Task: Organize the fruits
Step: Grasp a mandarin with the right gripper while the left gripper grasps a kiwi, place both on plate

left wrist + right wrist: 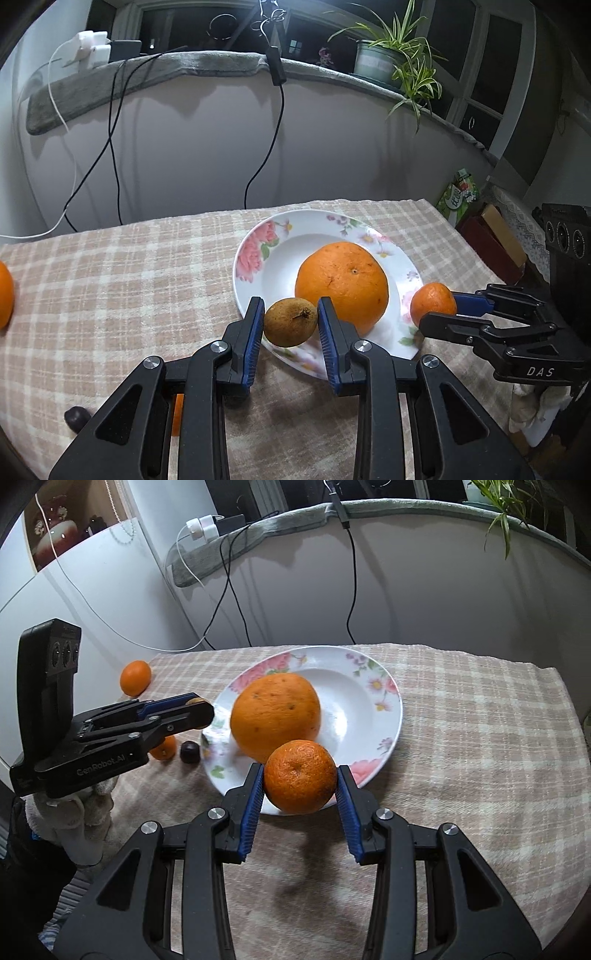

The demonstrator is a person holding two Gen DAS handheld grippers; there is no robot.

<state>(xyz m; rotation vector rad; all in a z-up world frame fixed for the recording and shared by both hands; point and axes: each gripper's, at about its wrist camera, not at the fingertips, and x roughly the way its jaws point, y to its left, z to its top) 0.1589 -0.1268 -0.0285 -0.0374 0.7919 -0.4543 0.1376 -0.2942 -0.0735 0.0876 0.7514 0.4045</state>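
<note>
The checked-cloth table [110, 266] carries a flowered plate [255, 243], just ahead of both pairs of fingers. On it sits a large orange [341, 282], beyond the left fingers' tips; it looks heavy, firm and too broad for an easy pinch. The right gripper [300, 781] holds a mandarin [300, 775] clamped across its middle, raised over the plate's near rim; it should be light and soft-skinned, so gentle pressure suits. The left gripper [291, 321] grips a small brown fruit [291, 322] by its sides, above the near rim. Both grippers reach forward, tilted slightly down. Loose fruits remain well left of the right fingers: a small orange [135, 677] and a dark fruit [190, 752].
</note>
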